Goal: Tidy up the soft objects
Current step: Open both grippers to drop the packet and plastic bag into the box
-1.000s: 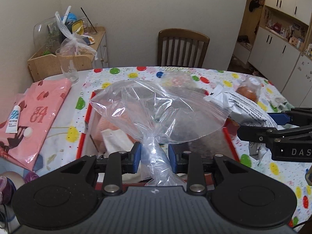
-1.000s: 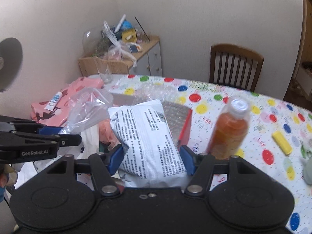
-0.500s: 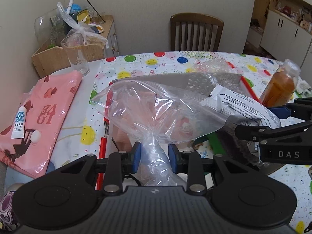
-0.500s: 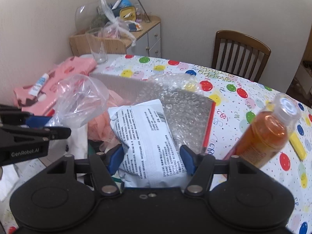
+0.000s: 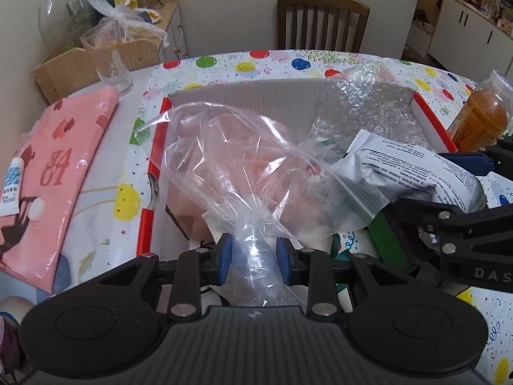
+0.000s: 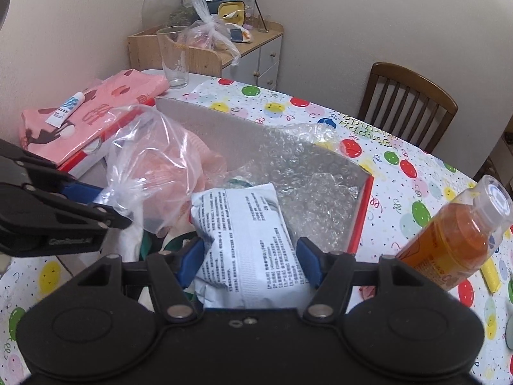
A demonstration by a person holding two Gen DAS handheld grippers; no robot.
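My left gripper [image 5: 253, 256] is shut on the twisted neck of a clear plastic bag [image 5: 243, 173], which billows over an open cardboard box with red edges [image 5: 154, 147]. My right gripper [image 6: 250, 256] is shut on a white packet with black print [image 6: 243, 224], held over the box's right half. The two loads hang side by side, bag on the left and packet [image 5: 410, 166] on the right, nearly touching. Inside the box lie bubble wrap [image 6: 307, 173] and pink soft material [image 6: 205, 157], partly hidden behind the bag.
An orange bottle [image 6: 455, 237] stands just right of the box, with a yellow bar [image 6: 490, 276] beside it. To the left lie a pink wrapped package [image 5: 64, 147] and a small tube [image 5: 12, 186]. A drinking glass [image 5: 109, 61] and a wooden chair [image 5: 320, 22] stand at the back.
Both grippers have sunk and moved forward over the box with their loads still held. The box interior and bubble wrap now fill more of both views.
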